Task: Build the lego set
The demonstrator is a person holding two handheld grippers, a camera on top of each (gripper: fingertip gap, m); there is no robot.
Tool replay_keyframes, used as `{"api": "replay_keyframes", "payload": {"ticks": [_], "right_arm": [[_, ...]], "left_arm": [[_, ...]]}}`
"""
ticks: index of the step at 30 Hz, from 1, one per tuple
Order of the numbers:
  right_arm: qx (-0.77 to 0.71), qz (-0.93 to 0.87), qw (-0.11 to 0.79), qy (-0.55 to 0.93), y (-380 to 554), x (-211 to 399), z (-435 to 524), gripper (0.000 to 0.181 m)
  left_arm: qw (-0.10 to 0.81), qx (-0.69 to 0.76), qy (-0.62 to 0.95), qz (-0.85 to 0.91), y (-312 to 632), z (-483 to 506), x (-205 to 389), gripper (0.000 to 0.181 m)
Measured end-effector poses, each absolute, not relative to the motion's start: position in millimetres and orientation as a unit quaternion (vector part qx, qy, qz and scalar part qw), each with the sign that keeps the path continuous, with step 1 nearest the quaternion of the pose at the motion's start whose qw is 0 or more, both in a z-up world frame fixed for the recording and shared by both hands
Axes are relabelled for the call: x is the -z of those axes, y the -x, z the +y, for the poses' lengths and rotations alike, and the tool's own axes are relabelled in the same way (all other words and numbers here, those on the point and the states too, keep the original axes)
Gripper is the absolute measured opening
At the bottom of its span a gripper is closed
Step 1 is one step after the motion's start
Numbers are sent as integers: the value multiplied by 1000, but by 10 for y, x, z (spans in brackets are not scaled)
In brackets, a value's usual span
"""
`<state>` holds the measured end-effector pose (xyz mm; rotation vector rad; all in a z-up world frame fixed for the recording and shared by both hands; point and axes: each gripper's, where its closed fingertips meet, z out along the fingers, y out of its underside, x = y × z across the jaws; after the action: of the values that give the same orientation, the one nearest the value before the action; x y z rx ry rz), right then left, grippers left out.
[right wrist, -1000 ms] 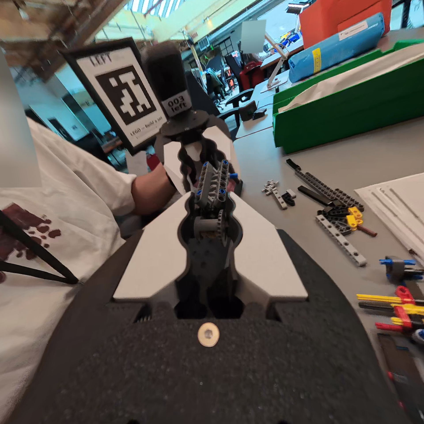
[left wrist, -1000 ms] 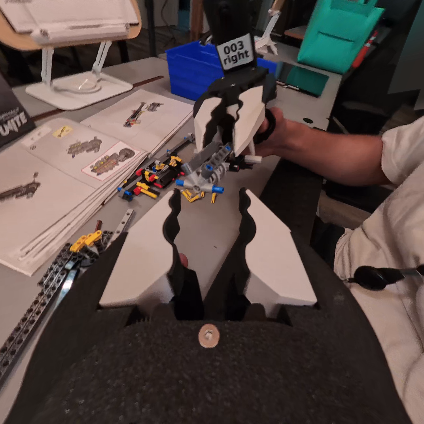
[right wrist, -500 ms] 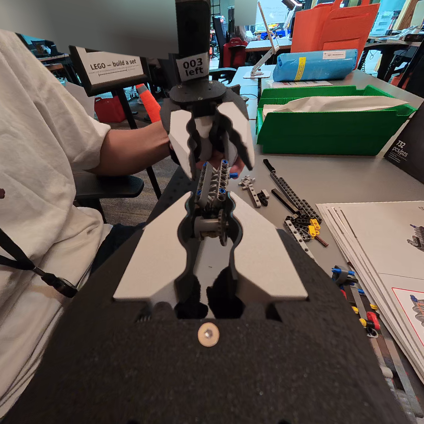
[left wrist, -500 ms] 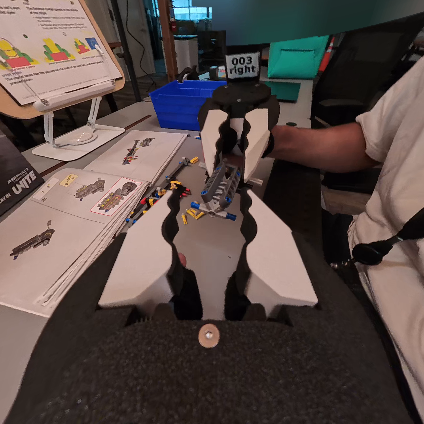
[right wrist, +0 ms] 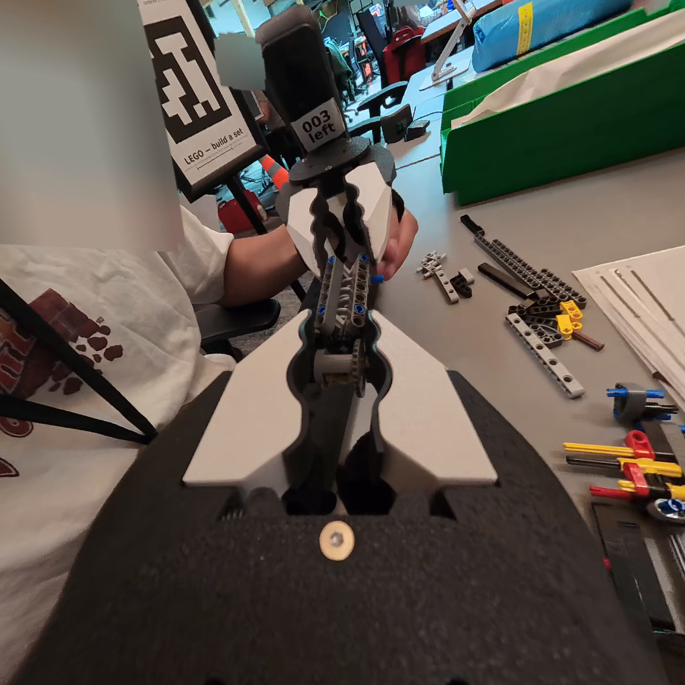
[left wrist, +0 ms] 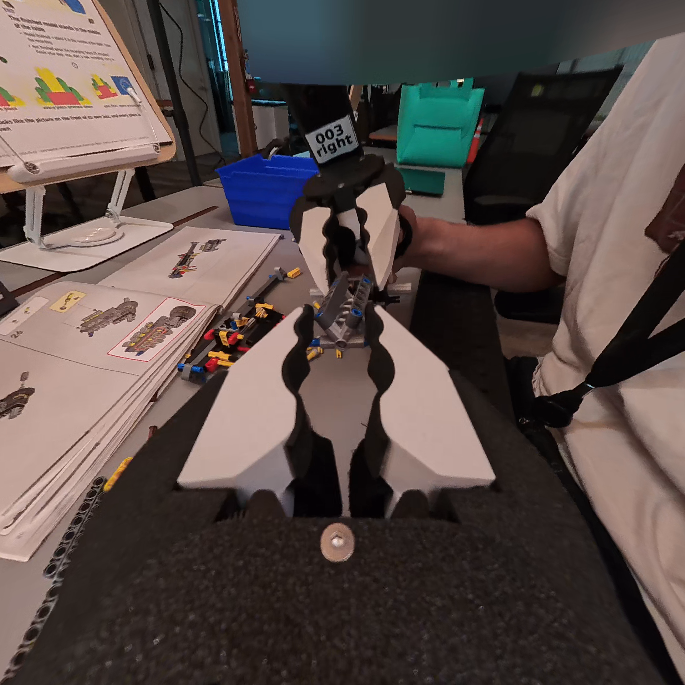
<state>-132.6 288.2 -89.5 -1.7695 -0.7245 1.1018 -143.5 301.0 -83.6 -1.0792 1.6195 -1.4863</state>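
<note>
A grey lego assembly of holed beams with blue pins and a gear hangs in the air between both grippers. My right gripper is shut on its gear end. In the left wrist view the right gripper faces me, tips down on the assembly. My left gripper has its jaws drawn in against the sides of the other end. In the right wrist view the left gripper straddles the beam tips. The contact itself is partly hidden.
An open instruction booklet lies at left beside loose red, yellow and black pieces. A blue bin and a paper stand sit behind. A green bin, long beams and more pieces lie on the table. A person's torso is close. The grippers are tip to tip, or close to it.
The grippers have come together and the far end of the assembly now sits between my left fingertips. My left jaws have narrowed onto it. The right gripper keeps its hold.
</note>
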Motion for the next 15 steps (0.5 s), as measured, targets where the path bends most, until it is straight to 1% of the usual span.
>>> {"api": "replay_keyframes", "payload": {"ticks": [3, 5, 7, 10, 12, 15], "right_arm": [[-459, -291, 441, 714, 1332, 906, 2868, 25], [-466, -287, 434, 716, 1335, 925, 2867, 25], [-471, -290, 425, 717, 1341, 951, 2852, 25], [-468, -291, 422, 720, 1341, 978, 2858, 25], [-455, -294, 430, 722, 1298, 992, 2877, 27], [-415, -264, 473, 731, 989, 956, 2995, 25]], "left_arm": [[331, 572, 411, 629, 1427, 2976, 880, 27], [332, 563, 409, 637, 1414, 2956, 929, 31], [326, 554, 415, 643, 1405, 2959, 978, 26], [321, 559, 420, 638, 1402, 2971, 977, 26], [333, 556, 422, 635, 1388, 3000, 979, 25], [370, 508, 447, 636, 1343, 3161, 1063, 25]]}}
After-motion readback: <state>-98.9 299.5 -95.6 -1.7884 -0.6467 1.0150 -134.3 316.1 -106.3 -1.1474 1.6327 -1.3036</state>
